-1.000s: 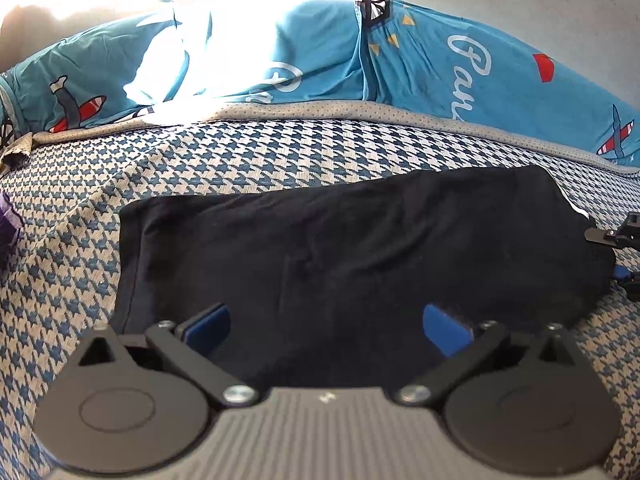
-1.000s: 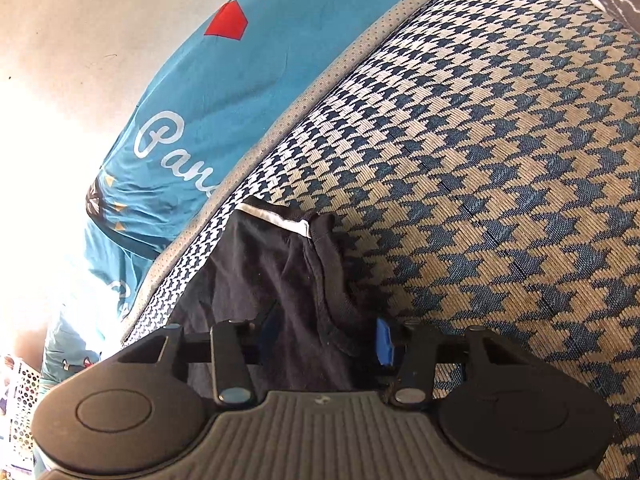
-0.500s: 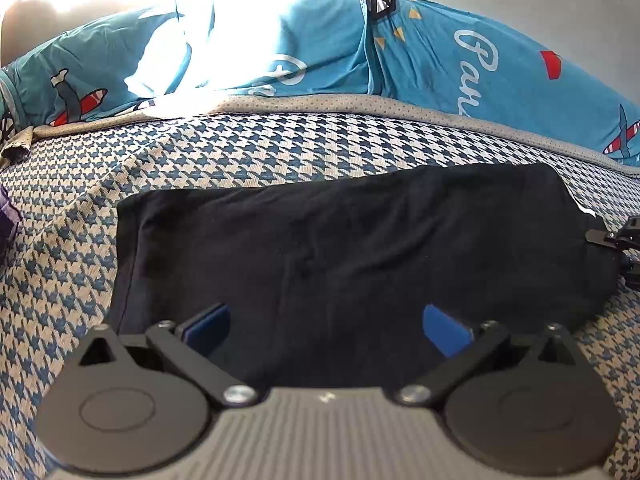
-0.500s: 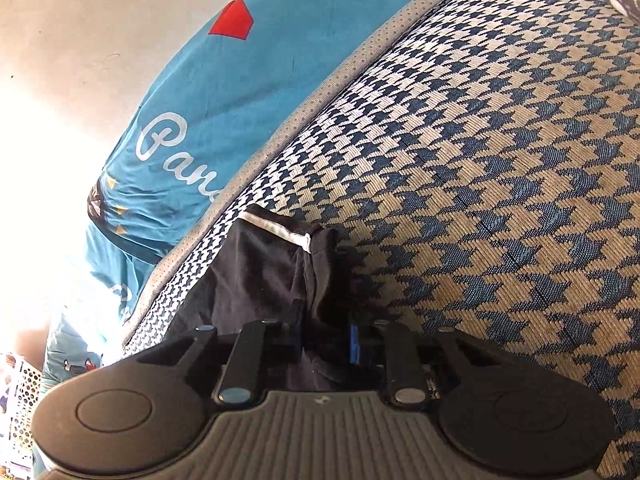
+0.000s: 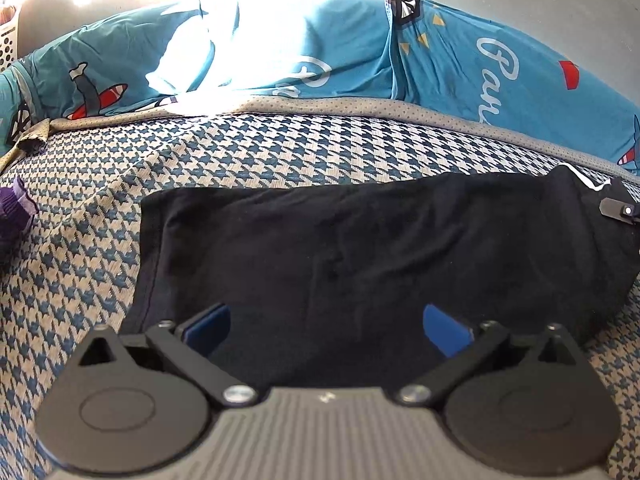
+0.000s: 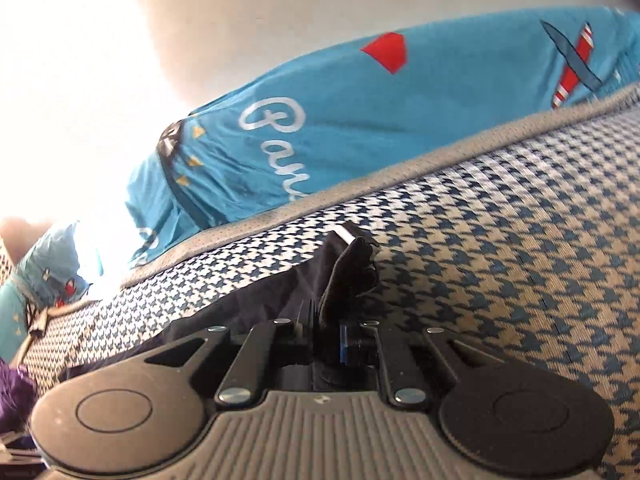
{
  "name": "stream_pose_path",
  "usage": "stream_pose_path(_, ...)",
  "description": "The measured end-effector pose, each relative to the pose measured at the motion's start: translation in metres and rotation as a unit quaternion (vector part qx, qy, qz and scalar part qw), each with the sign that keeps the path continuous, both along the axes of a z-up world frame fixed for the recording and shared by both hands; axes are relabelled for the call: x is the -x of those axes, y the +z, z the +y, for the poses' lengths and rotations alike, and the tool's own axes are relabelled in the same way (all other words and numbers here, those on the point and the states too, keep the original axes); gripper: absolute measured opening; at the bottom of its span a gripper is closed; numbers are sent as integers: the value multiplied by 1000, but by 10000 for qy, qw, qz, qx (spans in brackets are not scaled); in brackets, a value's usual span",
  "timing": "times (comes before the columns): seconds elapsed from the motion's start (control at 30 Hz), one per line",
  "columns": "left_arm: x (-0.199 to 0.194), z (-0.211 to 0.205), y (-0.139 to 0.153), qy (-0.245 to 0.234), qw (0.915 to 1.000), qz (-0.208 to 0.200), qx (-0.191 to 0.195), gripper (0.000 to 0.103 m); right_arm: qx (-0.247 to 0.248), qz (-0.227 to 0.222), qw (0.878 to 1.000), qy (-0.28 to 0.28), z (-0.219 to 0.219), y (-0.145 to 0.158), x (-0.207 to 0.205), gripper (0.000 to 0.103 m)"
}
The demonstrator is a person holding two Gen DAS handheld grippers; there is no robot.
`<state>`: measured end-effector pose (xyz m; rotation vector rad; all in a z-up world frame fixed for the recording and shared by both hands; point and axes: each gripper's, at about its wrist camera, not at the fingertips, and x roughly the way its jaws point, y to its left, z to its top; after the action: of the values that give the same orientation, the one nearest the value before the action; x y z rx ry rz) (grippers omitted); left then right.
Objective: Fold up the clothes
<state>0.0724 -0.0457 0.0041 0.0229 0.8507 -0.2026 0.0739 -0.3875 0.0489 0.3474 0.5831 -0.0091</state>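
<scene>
Right fingers: pressed together on the end of the black garment (image 6: 344, 276); a second ago they stood spread either side of that end, half a second ago nearly shut. right gripper (image 6: 326, 344) now pinches a ridge of cloth that stands up between the fingers.
Right view change: camera sits lower and more level than a second ago; the pinched end with its white trim is raised off the bed.
Left fingers: spread wide, blue pads (image 5: 444, 334) hovering over the near edge of the garment, nothing between them. left gripper (image 5: 326, 330) barely shifted across the three frames.
Garment: lies in a long flat band across the houndstooth bed cover (image 5: 248, 160), left end free, right end in the right gripper's grip.
Meaning for task: judged, the grasp for the next fold is made on the right; the left end is not yet taken, so the fold likely goes right end over toward the left.
Risk: judged, a thin pinch near the trim may slip.
Surroundings: blue bedding (image 5: 460, 64) along the far side; purple cloth (image 5: 16, 212) at left edge.
Writing: white script on the bedding reads "Par…" or "Pan…", cut off; no garment label legible.
</scene>
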Motion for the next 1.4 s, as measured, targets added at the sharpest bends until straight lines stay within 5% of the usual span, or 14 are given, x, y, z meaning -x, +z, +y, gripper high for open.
stream_pose_path(0.37,-2,5,0,84,10000,2,-11,103,1607,-236,9657,2025,116,-15,13,10)
stream_pose_path(0.77,-4,12,1,196,9998,48,6,103,1944,-36,9447,2642,150,-41,18,11)
stream_pose_path(0.93,-4,14,2,235,9997,13,5,103,1785,82,9401,2903,154,-42,17,22)
stream_pose_path(1.27,-7,24,5,451,9990,-17,43,103,447,-164,9603,2749,118,-4,9,23)
stream_pose_path(1.4,-7,26,5,473,9989,-9,67,103,656,-349,9729,2189,112,-1,2,23)
